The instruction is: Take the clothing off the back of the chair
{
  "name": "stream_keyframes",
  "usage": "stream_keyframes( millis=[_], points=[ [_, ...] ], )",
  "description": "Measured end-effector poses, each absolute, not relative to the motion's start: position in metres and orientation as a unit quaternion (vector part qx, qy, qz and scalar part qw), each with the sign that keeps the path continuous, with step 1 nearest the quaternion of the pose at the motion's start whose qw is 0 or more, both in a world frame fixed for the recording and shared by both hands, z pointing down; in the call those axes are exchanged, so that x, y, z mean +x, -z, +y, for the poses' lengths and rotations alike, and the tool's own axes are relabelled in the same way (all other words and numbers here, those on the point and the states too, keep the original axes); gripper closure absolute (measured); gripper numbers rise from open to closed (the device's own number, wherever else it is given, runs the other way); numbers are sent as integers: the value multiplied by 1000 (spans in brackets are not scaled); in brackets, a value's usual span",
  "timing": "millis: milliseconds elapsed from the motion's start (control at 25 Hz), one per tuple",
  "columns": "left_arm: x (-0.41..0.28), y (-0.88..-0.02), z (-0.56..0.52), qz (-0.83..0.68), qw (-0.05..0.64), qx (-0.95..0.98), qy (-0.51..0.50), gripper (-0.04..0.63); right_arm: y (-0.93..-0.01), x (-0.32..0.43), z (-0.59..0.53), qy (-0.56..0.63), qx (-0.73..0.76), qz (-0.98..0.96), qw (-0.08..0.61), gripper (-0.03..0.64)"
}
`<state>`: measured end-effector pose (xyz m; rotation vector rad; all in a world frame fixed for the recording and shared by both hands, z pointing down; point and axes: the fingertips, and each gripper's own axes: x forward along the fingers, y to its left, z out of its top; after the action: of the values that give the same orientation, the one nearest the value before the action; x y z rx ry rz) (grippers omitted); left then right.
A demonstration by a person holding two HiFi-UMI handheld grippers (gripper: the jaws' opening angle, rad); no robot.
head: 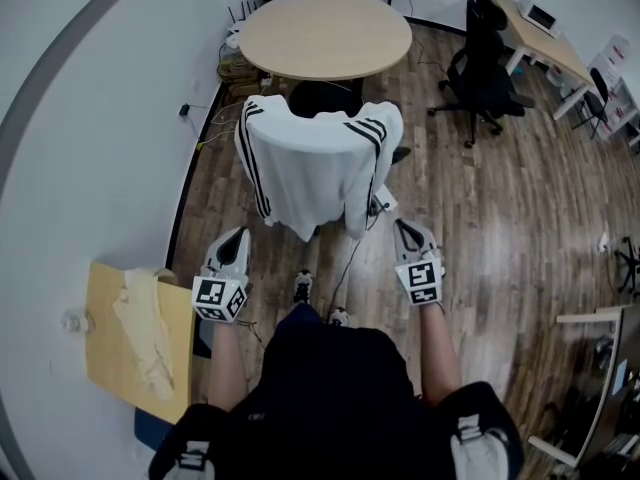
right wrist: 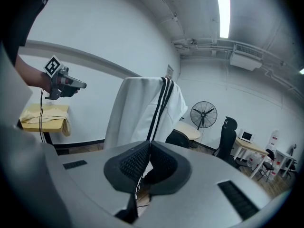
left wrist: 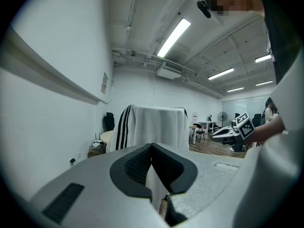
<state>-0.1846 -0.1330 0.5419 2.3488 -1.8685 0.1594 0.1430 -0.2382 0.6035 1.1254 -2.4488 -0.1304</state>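
A white jacket [head: 318, 173] with black stripes on its sleeves hangs over the back of a black chair [head: 322, 98] that faces a round table. It shows straight ahead in the left gripper view as the jacket [left wrist: 154, 127], and in the right gripper view as the jacket [right wrist: 142, 110]. My left gripper [head: 240, 234] is shut and empty, a little short of the jacket's lower left hem. My right gripper [head: 403, 226] is also shut and empty, just off the jacket's lower right side. Neither touches the cloth.
A round wooden table [head: 325, 33] stands behind the chair. A small wooden side table [head: 105, 363] with a cream cloth [head: 142, 333] is at my left against the wall. A black office chair [head: 480, 68] and desk [head: 540, 33] stand far right. A cable runs across the floor under the chair.
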Motion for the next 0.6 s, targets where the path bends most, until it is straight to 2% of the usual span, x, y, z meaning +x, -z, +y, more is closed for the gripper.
stream_keyframes(
  millis=[600],
  points=[
    [-208,-540,-191,-603,63,794,-45,594,-594,130,-278,54,434,-872,221,621]
  ],
)
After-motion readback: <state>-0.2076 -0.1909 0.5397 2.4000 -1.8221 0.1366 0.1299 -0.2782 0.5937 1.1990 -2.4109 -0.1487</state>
